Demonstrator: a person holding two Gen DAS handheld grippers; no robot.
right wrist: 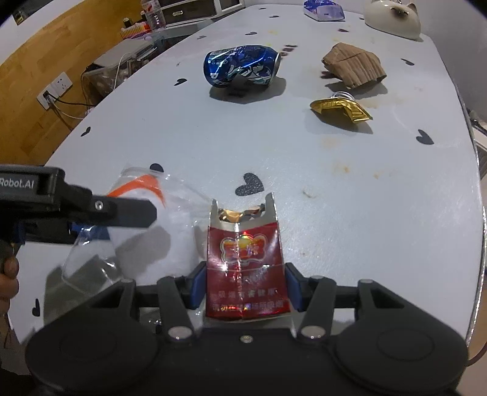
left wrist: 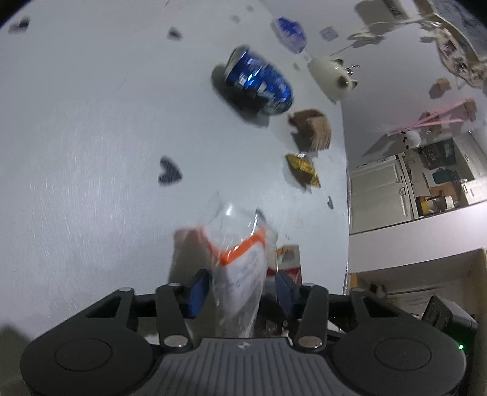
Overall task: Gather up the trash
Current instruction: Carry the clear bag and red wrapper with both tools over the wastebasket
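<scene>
My left gripper (left wrist: 242, 289) is shut on a clear plastic bag (left wrist: 240, 262) with an orange strip, and the bag stands up between the blue pads. From the right wrist view, a black finger (right wrist: 131, 211) of that gripper lies across the same bag (right wrist: 179, 225). My right gripper (right wrist: 245, 286) is shut on a torn red cigarette pack (right wrist: 243, 252), whose open top shows gold foil. The pack (left wrist: 286, 262) also shows just right of the bag in the left wrist view. Both grippers hang close together over the near part of the white table (right wrist: 334, 198).
Farther out lie a crushed blue can (right wrist: 240, 65), a brown cardboard scrap (right wrist: 353, 65) and a gold foil wrapper (right wrist: 339, 109). A blue-white wrapper (right wrist: 324, 10) and a white cat-shaped pot (right wrist: 392, 18) sit at the far end. The table's edge (right wrist: 474, 182) runs down the right.
</scene>
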